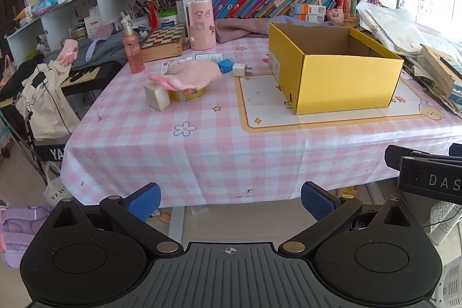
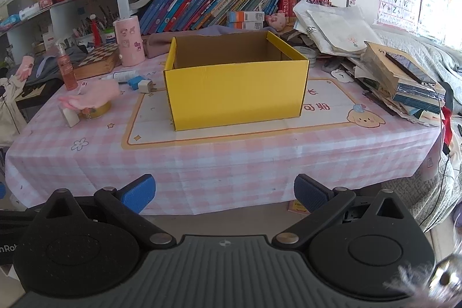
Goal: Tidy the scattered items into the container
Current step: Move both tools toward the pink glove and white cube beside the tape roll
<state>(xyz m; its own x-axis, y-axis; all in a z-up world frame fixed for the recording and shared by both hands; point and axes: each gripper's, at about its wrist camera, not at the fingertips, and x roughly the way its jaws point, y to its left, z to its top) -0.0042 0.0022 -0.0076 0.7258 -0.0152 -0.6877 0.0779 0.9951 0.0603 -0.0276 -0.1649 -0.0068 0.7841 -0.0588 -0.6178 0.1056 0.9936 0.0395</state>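
- One open yellow cardboard box [image 2: 235, 94] on my table, on the printed mat.
- One pink knitted glove [image 1: 192, 73], draped over one yellow tape roll [image 1: 189, 94].
- One small white block [image 1: 156, 97] beside that roll.
- One white plug charger [image 1: 240, 70] and one blue one [image 1: 225, 66], touching.
- One pink pump bottle [image 1: 133, 51].
- One pink stickered cylinder [image 1: 201, 24].
- One wooden chessboard box [image 1: 163, 42].

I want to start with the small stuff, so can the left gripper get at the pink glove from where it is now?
Probably yes. The left gripper is open and held off the table's near edge, and the bare tablecloth lies between it and the pink glove. The glove lies on top of a tape roll, uncovered.
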